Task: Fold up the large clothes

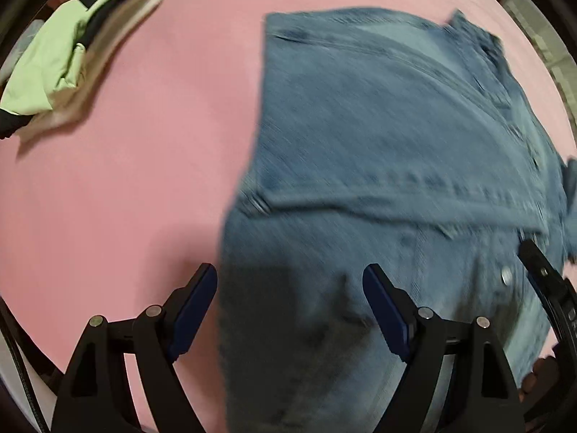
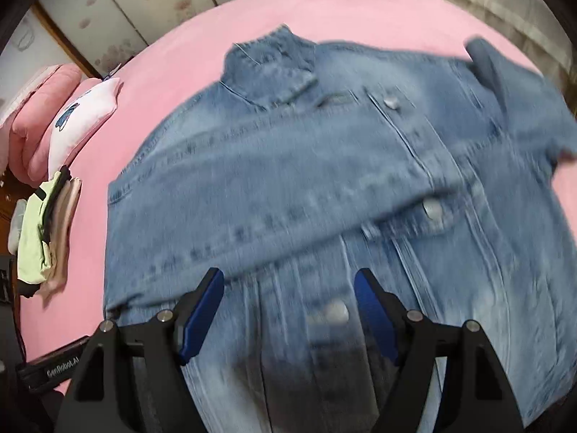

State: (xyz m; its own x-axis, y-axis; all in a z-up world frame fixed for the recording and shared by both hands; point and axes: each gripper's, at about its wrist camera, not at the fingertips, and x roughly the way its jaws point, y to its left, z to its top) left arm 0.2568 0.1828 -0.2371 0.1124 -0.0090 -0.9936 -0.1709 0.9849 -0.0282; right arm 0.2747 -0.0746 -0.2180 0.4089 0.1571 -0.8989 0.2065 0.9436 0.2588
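Observation:
A blue denim jacket [image 2: 306,180] lies spread, front up, on a pink bed sheet [image 2: 173,57], collar at the far end, one sleeve folded across the chest. It also shows in the left wrist view [image 1: 378,126]. My left gripper [image 1: 290,285] is open above the jacket's near left edge, holding nothing. My right gripper [image 2: 288,288] is open above the jacket's lower front by a metal button [image 2: 335,312], holding nothing. Both views are motion-blurred.
A stack of folded clothes with a light green garment on top [image 1: 61,57] lies at the sheet's far left, also in the right wrist view [image 2: 39,231]. Pink pillows [image 2: 47,115] sit at the bed's left end. The other gripper's body [image 1: 551,288] shows at the right edge.

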